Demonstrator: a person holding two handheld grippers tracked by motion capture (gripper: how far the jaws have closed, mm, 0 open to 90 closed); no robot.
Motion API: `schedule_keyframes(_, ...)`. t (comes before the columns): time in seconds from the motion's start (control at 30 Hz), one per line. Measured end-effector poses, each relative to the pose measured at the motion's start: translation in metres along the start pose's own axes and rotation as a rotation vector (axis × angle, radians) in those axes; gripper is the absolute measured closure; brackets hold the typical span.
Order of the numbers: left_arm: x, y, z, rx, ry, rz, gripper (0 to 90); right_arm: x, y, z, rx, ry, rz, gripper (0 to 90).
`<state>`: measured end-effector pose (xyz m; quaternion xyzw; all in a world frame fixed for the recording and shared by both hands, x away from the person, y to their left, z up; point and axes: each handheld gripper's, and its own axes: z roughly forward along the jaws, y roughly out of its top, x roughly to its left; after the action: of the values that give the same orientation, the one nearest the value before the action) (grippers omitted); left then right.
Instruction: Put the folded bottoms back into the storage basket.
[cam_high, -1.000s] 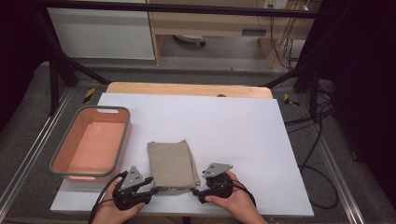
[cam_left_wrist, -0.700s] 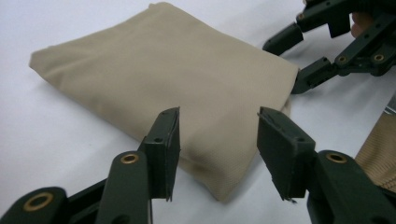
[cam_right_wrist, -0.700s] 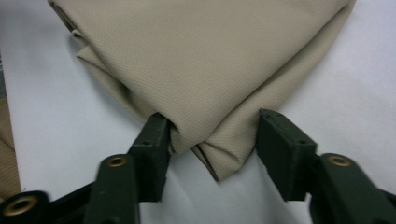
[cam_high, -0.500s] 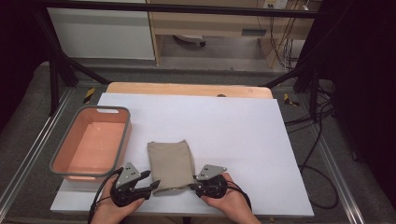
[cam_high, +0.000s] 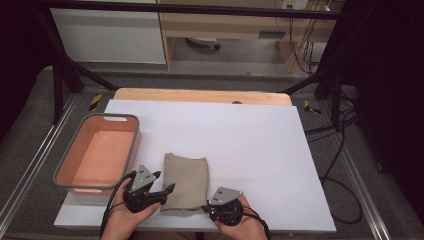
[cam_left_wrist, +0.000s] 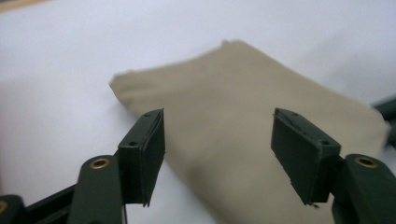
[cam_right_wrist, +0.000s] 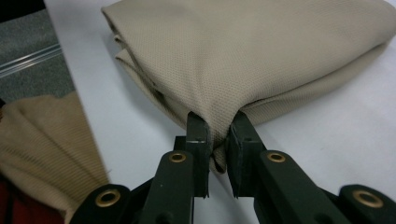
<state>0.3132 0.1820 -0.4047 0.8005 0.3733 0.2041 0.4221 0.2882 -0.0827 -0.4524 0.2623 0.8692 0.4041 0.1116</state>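
Note:
A folded beige cloth lies flat on the white table near its front edge. My left gripper stands open at the cloth's left edge. In the left gripper view its fingertips hang spread just above the cloth, with nothing between them. My right gripper is at the cloth's near right corner. In the right gripper view it is shut on a pinched fold of the cloth, and the layers bunch up where the jaws meet.
A pink basin with a grey rim stands at the left of the table, close to my left hand. The white table top stretches behind and to the right of the cloth. A beige sleeve lies by the table's near edge.
My right gripper has slid left and nearer to the front edge, onto the cloth's near right corner. My left gripper has shifted slightly forward along the cloth's left edge.

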Motion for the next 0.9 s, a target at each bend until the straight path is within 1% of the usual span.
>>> schedule_keyframes(0.03, 0.0, 0.0, 0.0, 0.0, 0.0, 0.0, 33.2, 0.0, 0.0, 0.0, 0.0, 0.0, 0.0, 81.0)
schedule_keyframes(0.07, 0.0, 0.013, 0.006, -0.007, 0.003, 0.002, 30.2, 0.005, -0.003, -0.002, 0.002, -0.005, -0.006, 80.9)
schedule_keyframes(0.17, 0.001, 0.033, 0.018, -0.018, 0.019, 0.012, 25.5, 0.006, -0.005, -0.002, 0.003, -0.007, -0.003, 80.9)
schedule_keyframes(0.2, 0.002, 0.038, 0.022, -0.024, 0.025, 0.012, 24.9, 0.005, -0.005, -0.002, 0.004, -0.004, 0.0, 80.9)
schedule_keyframes(0.23, 0.002, 0.038, 0.022, -0.024, 0.025, 0.012, 25.1, 0.005, -0.005, -0.002, 0.004, -0.004, 0.0, 80.9)
schedule_keyframes(0.27, 0.005, 0.048, 0.033, -0.038, 0.031, 0.02, 25.5, 0.004, -0.005, -0.002, 0.003, 0.0, 0.003, 81.0)
schedule_keyframes(0.3, 0.006, 0.052, 0.04, -0.027, 0.04, 0.029, 25.3, 0.004, -0.005, -0.002, 0.004, 0.002, 0.0, 81.0)
schedule_keyframes(0.33, 0.008, 0.054, 0.047, -0.015, 0.042, 0.027, 24.8, 0.003, -0.005, -0.001, 0.004, 0.004, -0.002, 81.0)
schedule_keyframes(0.37, 0.008, 0.054, 0.047, -0.015, 0.042, 0.027, 24.3, 0.003, -0.005, -0.001, 0.004, 0.004, -0.002, 81.0)
schedule_keyframes(0.4, 0.011, 0.056, 0.06, 0.0, 0.032, -0.004, 23.9, 0.003, -0.006, -0.001, 0.003, 0.005, -0.002, 81.0)
schedule_keyframes(0.43, 0.011, 0.056, 0.06, 0.0, 0.032, -0.004, 23.2, 0.003, -0.006, -0.001, 0.003, 0.005, -0.002, 81.0)
schedule_keyframes(0.47, 0.013, 0.054, 0.071, 0.02, 0.028, -0.027, 22.7, 0.003, -0.006, -0.001, 0.003, 0.005, -0.005, 80.9)
schedule_keyframes(0.5, 0.013, 0.054, 0.071, 0.02, 0.028, -0.027, 22.1, 0.003, -0.006, -0.001, 0.003, 0.004, -0.008, 81.0)
schedule_keyframes(0.53, 0.014, 0.05, 0.077, 0.029, 0.028, -0.042, 21.5, 0.004, -0.006, -0.001, 0.002, 0.004, -0.005, 80.9)
schedule_keyframes(0.57, 0.014, 0.048, 0.079, 0.045, 0.026, -0.035, 21.1, 0.004, -0.006, -0.001, 0.003, 0.003, -0.004, 81.0)
schedule_keyframes(0.6, 0.014, 0.047, 0.08, 0.056, 0.025, -0.034, 20.1, 0.004, -0.006, -0.001, 0.003, 0.005, -0.004, 81.0)
schedule_keyframes(0.67, 0.015, 0.045, 0.08, 0.055, 0.029, -0.04, 19.2, 0.003, -0.005, -0.001, 0.006, 0.006, -0.012, 81.2)
schedule_keyframes(0.73, 0.02, 0.04, 0.079, 0.048, 0.038, -0.056, 18.6, 0.004, -0.005, -0.003, 0.003, 0.003, -0.011, 81.3)
schedule_keyframes(0.77, 0.02, 0.04, 0.079, 0.048, 0.038, -0.056, 18.2, 0.004, -0.005, -0.003, 0.003, 0.003, -0.011, 81.3)
schedule_keyframes(0.8, 0.024, 0.038, 0.078, 0.057, 0.043, -0.055, 18.2, 0.004, -0.004, -0.005, 0.006, 0.008, -0.016, 81.4)
schedule_keyframes(0.9, 0.027, 0.037, 0.077, 0.053, 0.052, -0.065, 18.6, 0.005, -0.005, -0.005, 0.007, 0.006, -0.016, 81.3)
